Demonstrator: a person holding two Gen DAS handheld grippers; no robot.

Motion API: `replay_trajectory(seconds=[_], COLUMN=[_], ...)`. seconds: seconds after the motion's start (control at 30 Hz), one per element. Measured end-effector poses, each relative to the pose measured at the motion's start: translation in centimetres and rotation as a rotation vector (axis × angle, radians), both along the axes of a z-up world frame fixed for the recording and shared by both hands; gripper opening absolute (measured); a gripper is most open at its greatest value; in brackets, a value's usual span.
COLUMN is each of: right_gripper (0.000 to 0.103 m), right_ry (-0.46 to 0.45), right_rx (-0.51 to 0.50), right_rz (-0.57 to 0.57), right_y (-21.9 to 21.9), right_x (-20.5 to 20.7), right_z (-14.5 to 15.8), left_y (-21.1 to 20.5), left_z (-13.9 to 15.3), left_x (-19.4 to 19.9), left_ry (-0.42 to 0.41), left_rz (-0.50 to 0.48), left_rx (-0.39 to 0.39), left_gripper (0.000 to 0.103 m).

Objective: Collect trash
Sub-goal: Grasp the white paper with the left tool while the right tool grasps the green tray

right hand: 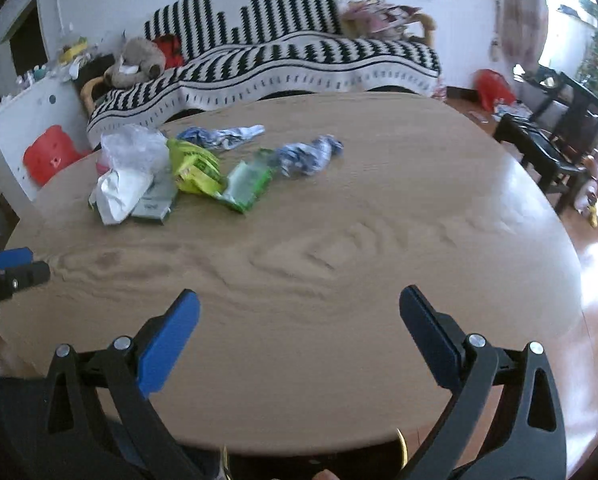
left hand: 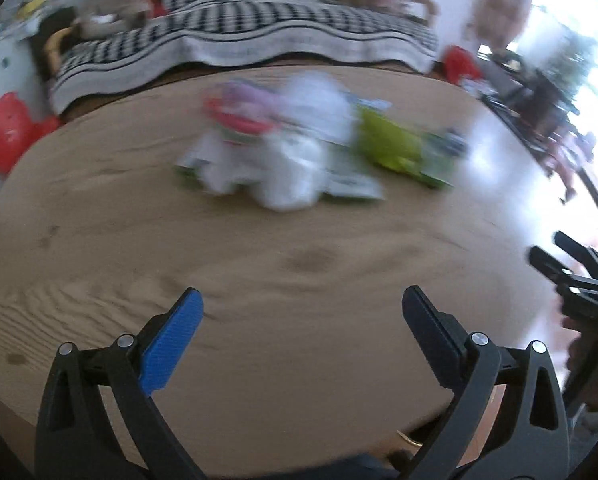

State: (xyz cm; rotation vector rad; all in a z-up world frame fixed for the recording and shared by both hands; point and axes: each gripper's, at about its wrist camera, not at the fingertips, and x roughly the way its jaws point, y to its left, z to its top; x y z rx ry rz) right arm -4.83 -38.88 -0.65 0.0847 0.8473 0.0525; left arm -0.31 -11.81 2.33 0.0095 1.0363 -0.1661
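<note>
Trash lies in a loose pile on the far half of a round wooden table (right hand: 339, 280): a clear plastic bag (right hand: 135, 148), a white wrapper (right hand: 117, 194), a yellow-green packet (right hand: 195, 168), a green packet (right hand: 247, 184) and two blue-white crumpled wrappers (right hand: 309, 156) (right hand: 223, 136). In the blurred left wrist view the pile shows as a white mass (left hand: 283, 152) and a green packet (left hand: 395, 148). My left gripper (left hand: 303, 304) is open and empty above the near table. My right gripper (right hand: 299, 308) is open and empty, well short of the pile.
A sofa with a black-and-white striped blanket (right hand: 283, 52) stands behind the table, with a stuffed toy (right hand: 137, 62) on it. A red plastic stool (right hand: 51, 154) stands at the left. Dark chairs (right hand: 547, 136) stand at the right on a glossy floor.
</note>
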Motion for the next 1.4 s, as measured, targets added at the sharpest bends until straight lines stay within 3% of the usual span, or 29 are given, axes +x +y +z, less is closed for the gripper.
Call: replay_trajectory(seconds=[0.17,0.43,0.7,0.87,1.13,1.17,1.2,1.23,1.27,1.3,1.33,1.4], right_gripper=[0.097,0.097,0.097,0.097,0.097,0.096,0.095,0.084,0.062,0.048,0.024,0.02], right_ry=[0.023,0.09,0.126,0.121,0.098,0.089,0.075,0.065,0.048,0.048,0.058,0.062], right_rx=[-0.037,-0.107,-0.07,-0.041,-0.035,-0.033,-0.029,-0.02,0.0,0.041,0.078,0.07], right_rz=[-0.033,-0.079,-0.067,-0.046,0.042,0.05,0.061,0.072,0.093,0.107,0.111,0.109], right_y=[1.7,2.6,2.3,1.9,2.1,2.3,2.5,2.6,2.7,2.7,2.6,2.9], right_x=[5.9,12.8,13.6,13.9,13.2,12.9,12.6,12.4,12.1,12.0,12.0,11.7], right_z=[-0.1,-2.7,-5.3,-5.5,-5.8,-5.8,-5.8,-5.6,-5.3,-5.1,-4.9,-4.7], left_y=[3.5,4.5,5.1,4.5,4.5,4.6,4.8,4.9,5.1,5.2,5.1,5.0], left_z=[-0.1,-2.6,-3.5,-4.8,-6.1,-6.2,-6.3,-6.1,-5.8,-5.7,-5.7,-5.6], left_x=[5.1,11.0,14.2,15.7,17.1,17.1,17.2,17.2,17.2,17.3,17.3,16.9], left_ry=[0.027,0.041,0.05,0.053,0.067,0.073,0.082,0.076,0.057,0.065,0.069,0.079], left_rz=[0.062,0.009,-0.05,-0.077,-0.13,-0.128,-0.131,-0.139,-0.132,-0.112,-0.111,-0.114], left_rx=[0.031,0.089,0.125,0.192,0.188,0.186,0.16,0.107,0.088,0.096,0.081,0.048], left_gripper=[0.097,0.097,0.097,0.097,0.097,0.096,0.085,0.059,0.042,0.042,0.039,0.034])
